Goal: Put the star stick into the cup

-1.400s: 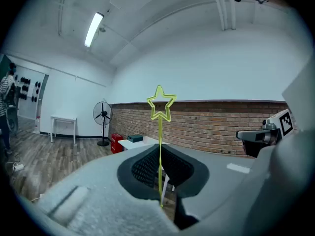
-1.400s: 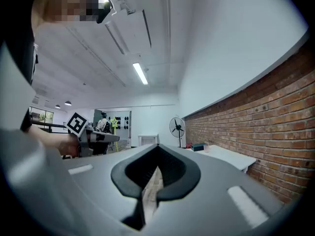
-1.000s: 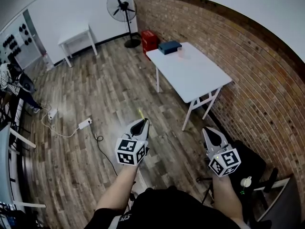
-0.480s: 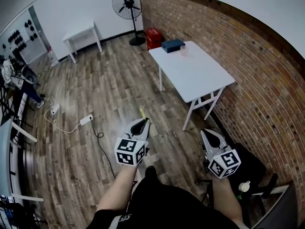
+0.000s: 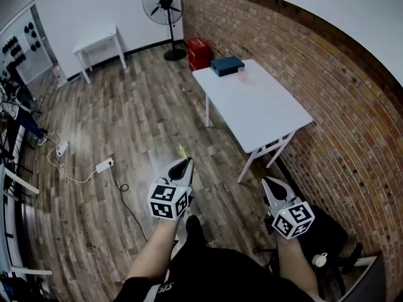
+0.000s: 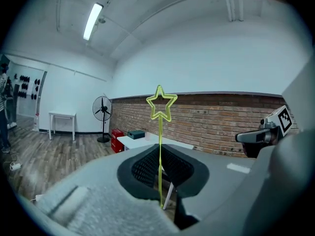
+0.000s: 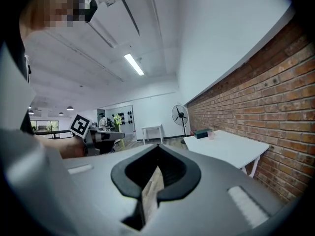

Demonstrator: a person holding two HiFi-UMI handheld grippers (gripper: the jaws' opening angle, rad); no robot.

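Observation:
A thin yellow-green star stick [image 6: 161, 103] stands upright between the jaws of my left gripper [image 6: 160, 147], which is shut on its shaft. In the head view the left gripper [image 5: 186, 163] hovers over the wooden floor, with the stick's tip [image 5: 181, 150] poking out past it. My right gripper [image 5: 271, 184] is shut with nothing in it, level with the left one and near the white table's [image 5: 264, 115] front corner. A small pink cup [image 5: 240, 74] stands at the table's far end beside a blue box [image 5: 227, 65]. The cup [image 7: 210, 134] is also in the right gripper view.
A brick wall [image 5: 327, 87] runs along the table's right side. A standing fan [image 5: 161, 4] and a red box [image 5: 198, 52] are at the far corner, with a small white table [image 5: 96, 43] to the left. A power strip with cable [image 5: 104, 165] lies on the floor. A black chair [image 5: 330, 225] is beside my right arm.
The whole view has shifted as the person steps forward, and a foot now shows below the left gripper. Both grippers travel along with it, slightly lower; the star stick stays held.

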